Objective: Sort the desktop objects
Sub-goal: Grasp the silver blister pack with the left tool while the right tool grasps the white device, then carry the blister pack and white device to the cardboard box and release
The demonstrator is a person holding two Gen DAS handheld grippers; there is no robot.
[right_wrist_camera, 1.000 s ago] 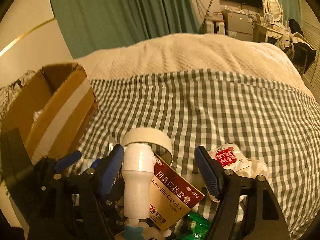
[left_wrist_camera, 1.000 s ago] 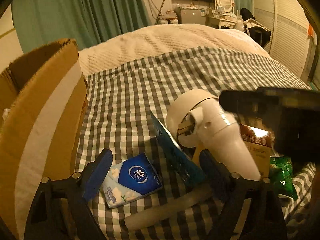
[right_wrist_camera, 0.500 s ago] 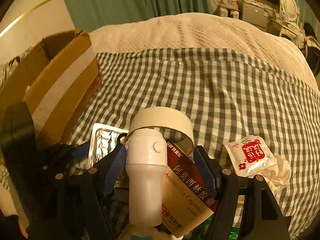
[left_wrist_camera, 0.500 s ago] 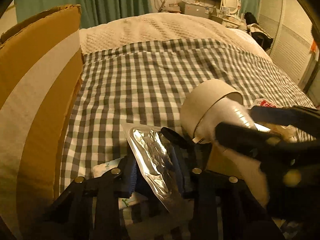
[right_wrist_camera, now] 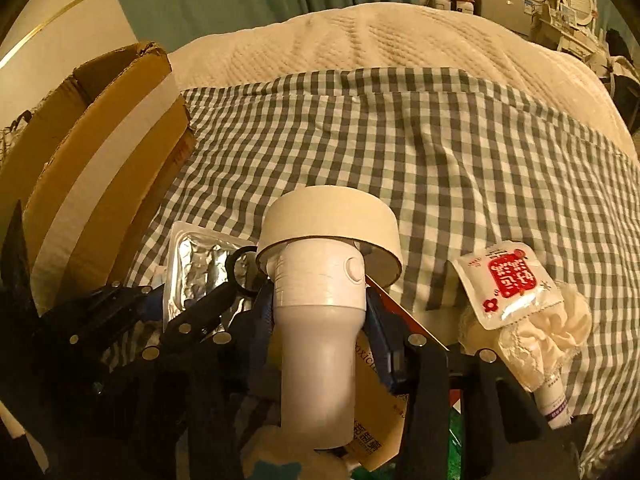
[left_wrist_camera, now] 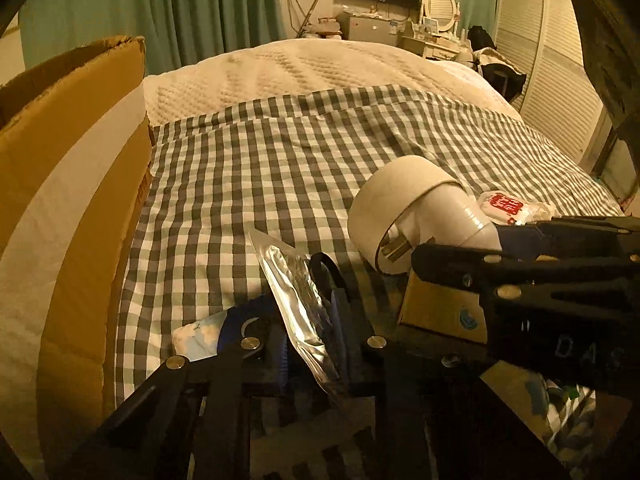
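Note:
My left gripper (left_wrist_camera: 308, 344) is shut on a silver foil blister pack (left_wrist_camera: 296, 304) and holds it on edge above the checked cloth; it also shows in the right wrist view (right_wrist_camera: 200, 268). My right gripper (right_wrist_camera: 320, 320) is shut on a white handheld fan (right_wrist_camera: 320, 320) with a round cream head (right_wrist_camera: 328, 220); the fan also shows in the left wrist view (left_wrist_camera: 420, 216). A medicine box (right_wrist_camera: 376, 412) lies under the fan. A blue and white tissue pack (left_wrist_camera: 204, 336) lies under the left gripper.
An open cardboard box (left_wrist_camera: 60, 200) stands at the left, also in the right wrist view (right_wrist_camera: 92, 144). A red and white sachet (right_wrist_camera: 512, 280), a white scrunchie (right_wrist_camera: 548, 332) and a small tube (right_wrist_camera: 552, 400) lie at the right. A cream bedspread (left_wrist_camera: 320, 68) lies beyond the checked cloth (left_wrist_camera: 280, 160).
My left gripper closed on the foil blister pack and lifted it off the cloth. My right gripper closed on the white fan and raised it.

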